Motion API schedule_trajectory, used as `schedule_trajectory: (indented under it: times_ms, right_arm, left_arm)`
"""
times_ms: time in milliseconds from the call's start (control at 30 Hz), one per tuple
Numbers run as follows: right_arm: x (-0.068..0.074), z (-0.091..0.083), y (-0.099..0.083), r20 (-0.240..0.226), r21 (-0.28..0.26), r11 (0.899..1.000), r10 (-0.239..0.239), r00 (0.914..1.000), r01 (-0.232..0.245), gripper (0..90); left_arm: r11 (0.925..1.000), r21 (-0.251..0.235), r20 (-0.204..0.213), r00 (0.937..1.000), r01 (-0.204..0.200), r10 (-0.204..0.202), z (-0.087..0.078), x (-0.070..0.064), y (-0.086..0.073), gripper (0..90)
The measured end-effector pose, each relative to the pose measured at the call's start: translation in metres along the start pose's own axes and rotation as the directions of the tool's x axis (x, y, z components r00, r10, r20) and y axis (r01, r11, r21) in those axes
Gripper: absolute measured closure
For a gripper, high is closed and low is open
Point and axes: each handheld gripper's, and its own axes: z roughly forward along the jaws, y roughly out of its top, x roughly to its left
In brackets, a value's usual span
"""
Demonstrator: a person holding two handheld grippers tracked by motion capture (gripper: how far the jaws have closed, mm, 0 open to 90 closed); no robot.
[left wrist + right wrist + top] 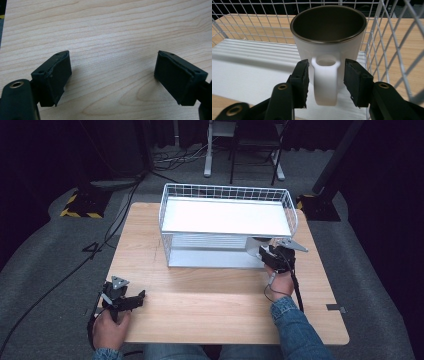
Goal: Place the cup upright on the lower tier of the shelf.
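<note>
A white wire rack with two shelves stands on my wooden desk, toward the far side, and on its lower shelf, at the right end, sits a white mug with a dark inside. The mug is upright, and I can see nothing in it. Its handle points straight at me. My right gripper reaches into the lower level with its jaws parted on either side of that handle, a small gap showing on each side, so it grips nothing. The rack's wire side wall stands close by on the right of the mug; the shelf to the left of it lies bare. The upper shelf is bare as well. My left gripper rests near the desk's near left corner, well apart from the rack, jaws wide open over plain wood.
</note>
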Motion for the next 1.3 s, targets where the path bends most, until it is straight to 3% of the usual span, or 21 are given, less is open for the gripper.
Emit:
schedule_trajectory:
  times_ms: [167, 467, 800, 967, 1300]
  right_arm:
    - [0.000, -0.010, -0.001, -0.002, -0.005, 1.000, -0.029, 0.9996, 0.029, 51.2]
    - [-0.002, -0.043, 0.002, -0.082, -0.035, 0.998, -0.048, 0.9955, 0.046, 47.4]
    - [-0.008, -0.079, 0.003, -0.163, -0.004, 0.995, -0.095, 0.9820, 0.096, 41.6]
    - [-0.014, -0.095, -0.003, -0.175, 0.016, 0.994, -0.102, 0.9792, 0.107, 41.4]
    - [-0.032, -0.117, -0.017, -0.201, 0.039, 0.994, -0.096, 0.9749, 0.106, 32.8]
  left_arm:
    - [1.0000, 0.000, 0.000, 1.0000, 0.000, 0.000, 0.000, 0.000, 0.000, 14.6]
    - [1.0000, 0.000, 0.000, 1.0000, 0.000, 0.000, 0.000, 0.000, 0.000, 14.6]
    - [1.0000, 0.000, 0.000, 1.0000, 0.000, 0.000, 0.000, 0.000, 0.000, 14.6]
    - [1.0000, 0.000, 0.000, 1.0000, 0.000, 0.000, 0.000, 0.000, 0.000, 14.6]
    - [1.0000, 0.000, -0.001, 1.0000, 0.000, 0.000, 0.000, 0.000, 0.000, 14.6]
